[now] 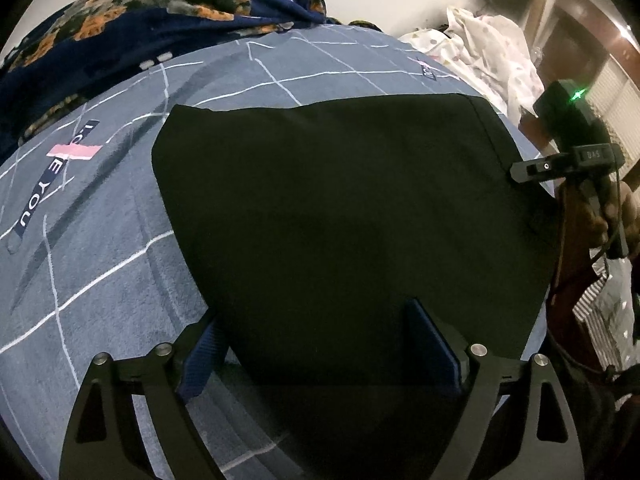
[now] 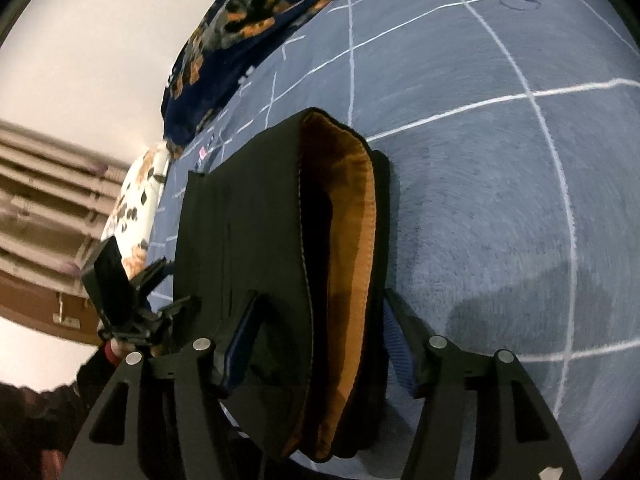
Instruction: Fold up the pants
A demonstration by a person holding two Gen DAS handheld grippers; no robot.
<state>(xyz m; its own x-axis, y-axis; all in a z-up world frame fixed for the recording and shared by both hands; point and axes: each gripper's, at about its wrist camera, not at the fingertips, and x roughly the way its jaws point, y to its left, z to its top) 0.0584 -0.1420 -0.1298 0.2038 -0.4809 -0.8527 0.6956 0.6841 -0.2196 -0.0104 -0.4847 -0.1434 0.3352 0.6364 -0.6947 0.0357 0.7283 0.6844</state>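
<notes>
The black pants (image 1: 340,200) lie folded into a flat rectangle on the blue grid-patterned bedspread (image 1: 100,264). My left gripper (image 1: 320,344) is open, its blue pads on either side of the near edge of the pants. In the right wrist view the pants (image 2: 248,216) show their open end with an orange lining (image 2: 352,208). My right gripper (image 2: 320,340) is open and straddles that end. The right gripper also shows in the left wrist view (image 1: 532,170) at the pants' right edge. The left gripper shows in the right wrist view (image 2: 168,292) at the far left.
A dark blue floral blanket (image 1: 140,20) is bunched along the far side of the bed. A white patterned cloth (image 1: 492,48) lies at the far right corner. Wooden furniture (image 2: 44,200) stands beyond the bed. The bedspread has print reading "YOU" (image 1: 40,192).
</notes>
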